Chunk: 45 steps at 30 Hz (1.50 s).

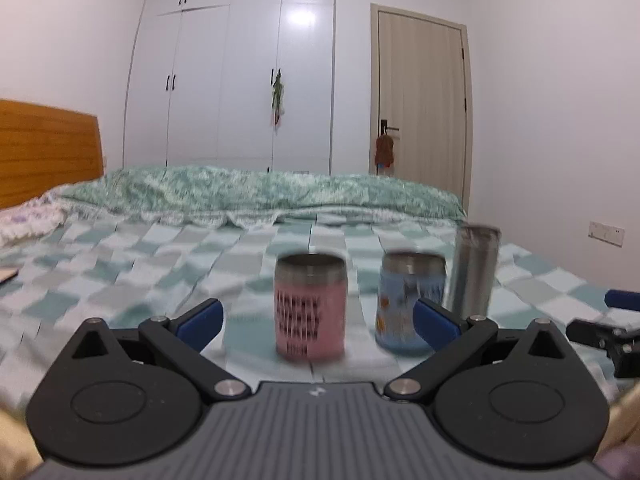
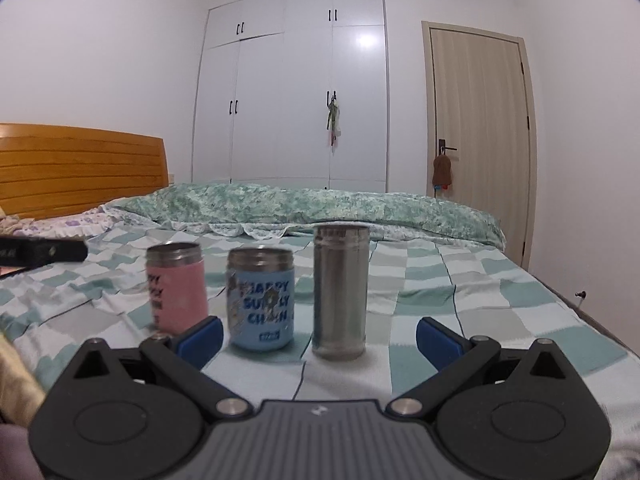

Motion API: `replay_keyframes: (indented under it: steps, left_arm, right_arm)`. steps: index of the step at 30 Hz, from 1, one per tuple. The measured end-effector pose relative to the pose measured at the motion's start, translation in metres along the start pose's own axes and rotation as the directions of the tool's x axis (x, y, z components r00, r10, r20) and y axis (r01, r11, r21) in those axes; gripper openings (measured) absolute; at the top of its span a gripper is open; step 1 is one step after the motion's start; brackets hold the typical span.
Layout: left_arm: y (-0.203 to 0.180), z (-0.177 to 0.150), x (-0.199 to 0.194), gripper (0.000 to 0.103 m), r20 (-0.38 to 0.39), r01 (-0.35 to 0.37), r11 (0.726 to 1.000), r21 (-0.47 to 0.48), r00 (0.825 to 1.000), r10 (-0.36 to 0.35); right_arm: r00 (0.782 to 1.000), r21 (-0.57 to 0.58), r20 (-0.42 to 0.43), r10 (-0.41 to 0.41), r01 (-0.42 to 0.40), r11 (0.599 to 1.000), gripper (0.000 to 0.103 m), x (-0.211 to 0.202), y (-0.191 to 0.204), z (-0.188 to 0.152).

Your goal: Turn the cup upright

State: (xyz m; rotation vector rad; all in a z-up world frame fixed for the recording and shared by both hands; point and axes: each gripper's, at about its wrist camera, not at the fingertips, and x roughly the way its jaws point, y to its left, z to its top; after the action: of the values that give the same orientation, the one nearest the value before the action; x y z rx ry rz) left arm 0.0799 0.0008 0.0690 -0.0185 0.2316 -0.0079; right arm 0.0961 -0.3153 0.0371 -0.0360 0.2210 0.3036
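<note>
Three cups stand in a row on the checked bedspread. The pink cup is on the left, the blue cup in the middle, the tall steel cup on the right. All stand with their rims up. My left gripper is open and empty, its blue fingers either side of the pink cup, just short of it. In the right wrist view the pink cup, blue cup and steel cup show too. My right gripper is open and empty, facing the steel cup.
A folded green quilt lies across the far side of the bed. The wooden headboard is at left, a white wardrobe and a door behind. The right gripper shows at the left view's right edge.
</note>
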Motion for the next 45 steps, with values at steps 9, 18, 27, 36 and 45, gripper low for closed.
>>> replay_keyframes:
  steps: [9,18,27,36,45]
  left_arm:
    - [-0.014,-0.065,-0.043,0.103,0.007,-0.041,0.999,0.009,0.999,0.041]
    - [-0.024,-0.086,-0.058,0.103,0.068,-0.084,0.995,0.05,0.994,0.081]
    - [-0.024,-0.087,-0.06,0.103,0.073,-0.088,0.995,0.045,0.994,0.085]
    - [-0.023,-0.088,-0.061,0.103,0.071,-0.085,0.995,0.044,0.994,0.082]
    - [-0.023,-0.088,-0.061,0.103,0.073,-0.083,0.996,0.045,0.994,0.08]
  right_arm:
    - [0.999,-0.045,0.017,-0.03,0.03,0.999,0.103,-0.039,0.02,-0.05]
    - [0.994,-0.041,0.085,-0.065,0.068,0.997,0.103,-0.062,0.024,-0.059]
    - [0.993,-0.013,0.087,-0.079,0.081,0.997,0.103,-0.065,0.021,-0.061]
    - [0.994,-0.006,0.083,-0.075,0.076,0.997,0.103,-0.063,0.02,-0.061]
    - [0.994,-0.008,0.083,-0.075,0.076,0.997,0.103,-0.063,0.021,-0.061]
